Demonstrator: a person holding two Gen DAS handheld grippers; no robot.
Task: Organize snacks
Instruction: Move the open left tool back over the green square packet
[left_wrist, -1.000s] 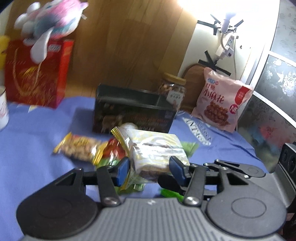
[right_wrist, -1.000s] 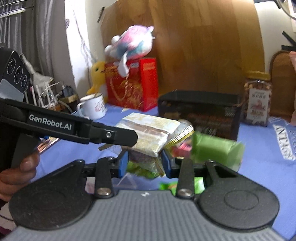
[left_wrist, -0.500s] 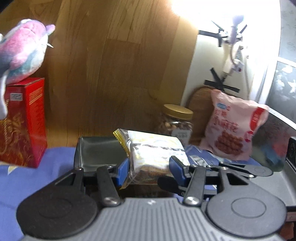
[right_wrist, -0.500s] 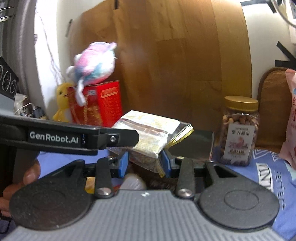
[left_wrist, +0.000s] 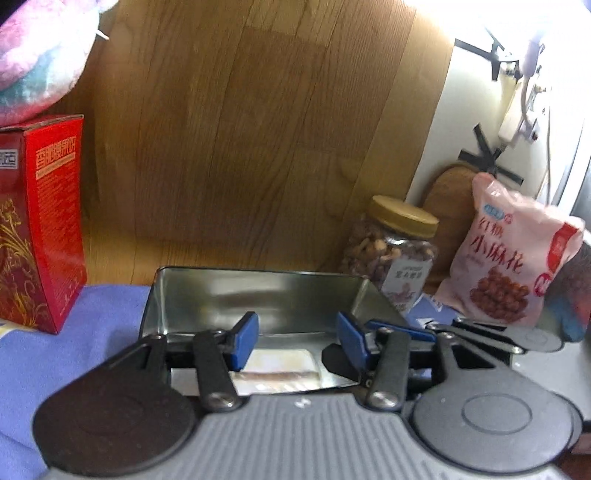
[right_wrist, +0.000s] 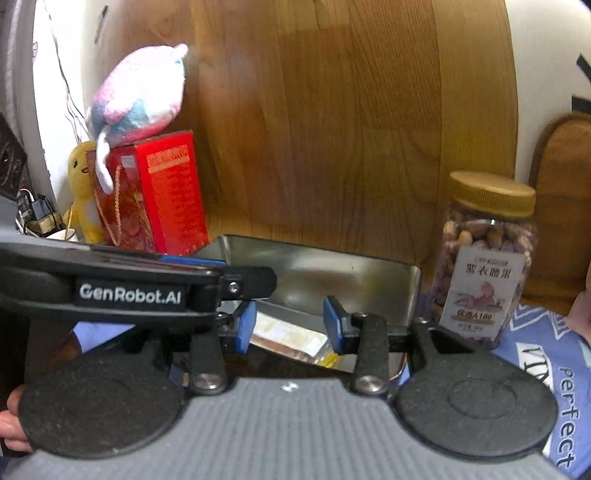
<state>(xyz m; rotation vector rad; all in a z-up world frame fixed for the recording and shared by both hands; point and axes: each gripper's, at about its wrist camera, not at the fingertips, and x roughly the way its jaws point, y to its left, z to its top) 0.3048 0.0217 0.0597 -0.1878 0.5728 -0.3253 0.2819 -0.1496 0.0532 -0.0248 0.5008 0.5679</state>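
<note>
One clear-wrapped snack packet (left_wrist: 280, 363) lies flat on the floor of the open metal tin (left_wrist: 258, 291), at its near end, its long axis running left to right across both views. It sits directly below and just ahead of both tools. The left hand-held gripper (left_wrist: 297, 338) hangs over it with its blue pads spread wide and nothing between them; the right hand-held gripper (right_wrist: 290, 325) is likewise parted and empty, with the packet (right_wrist: 291, 338) showing in the gap beneath. Neither is clearly the nearer, since both hover over the tin's near rim, the left one crossing the right view as a black bar printed "GenRobot.AI". With the packet apparently delivered, the next move is probably a withdrawal toward the near side to fetch another snack.

Right of the tin stands a nut jar (right_wrist: 484, 258) with a gold lid; its label carries Chinese characters and what looks like "A100". Further right leans a pink bag (left_wrist: 513, 258) printed in red Chinese characters. Left of the tin stands a red gift box (right_wrist: 155, 195) with gold lettering too blurred to read, a pink plush toy (right_wrist: 140, 96) on top of it and a yellow plush (right_wrist: 83, 192) beside it. The blue cloth (right_wrist: 565, 369) over the tabletop shows the word "perfect".
</note>
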